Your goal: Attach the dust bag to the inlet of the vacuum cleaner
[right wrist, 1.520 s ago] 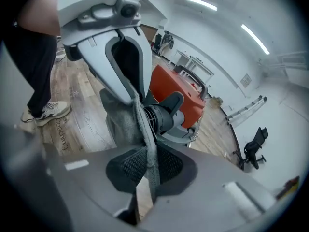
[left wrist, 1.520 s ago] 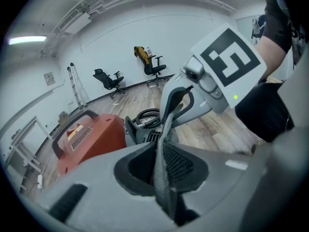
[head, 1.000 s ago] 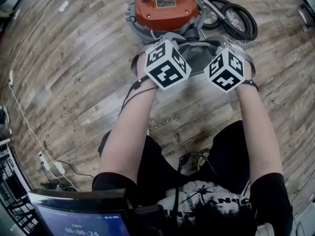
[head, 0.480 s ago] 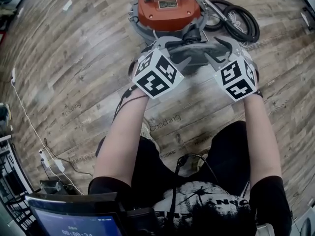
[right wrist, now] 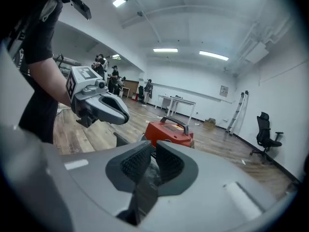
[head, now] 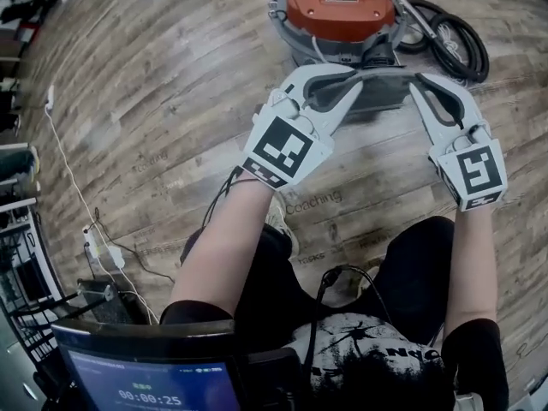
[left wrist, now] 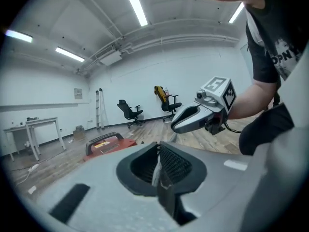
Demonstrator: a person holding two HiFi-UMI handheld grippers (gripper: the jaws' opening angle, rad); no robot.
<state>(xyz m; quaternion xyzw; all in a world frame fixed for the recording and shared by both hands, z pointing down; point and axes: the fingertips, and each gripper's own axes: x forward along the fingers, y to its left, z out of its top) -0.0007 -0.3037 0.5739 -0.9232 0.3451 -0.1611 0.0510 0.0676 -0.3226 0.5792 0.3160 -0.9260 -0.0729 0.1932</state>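
The red vacuum cleaner point(head: 341, 2) stands on the wooden floor at the top of the head view. In front of it, the grey dust bag point(head: 375, 94) hangs between my two grippers. My left gripper point(head: 345, 79) has just been closing, and a thin pale edge of the bag point(left wrist: 155, 167) sits pinched between its jaws. My right gripper point(head: 422, 82) has also just been closing, with a fold of the bag point(right wrist: 147, 177) between its pads. Each gripper view shows the vacuum point(left wrist: 107, 144) point(right wrist: 169, 132) beyond the jaws and the other gripper opposite.
A coiled black hose point(head: 449, 37) lies right of the vacuum. A white cable and power strip point(head: 103, 253) run along the floor at the left. A screen point(head: 145, 379) sits by my knees. Office chairs point(left wrist: 129, 111), tables and distant people point(right wrist: 113, 79) are around the room.
Both grippers have risen from pointing down at the floor to reaching forward. The grey bag has come up off the floor between them, close in front of the vacuum.
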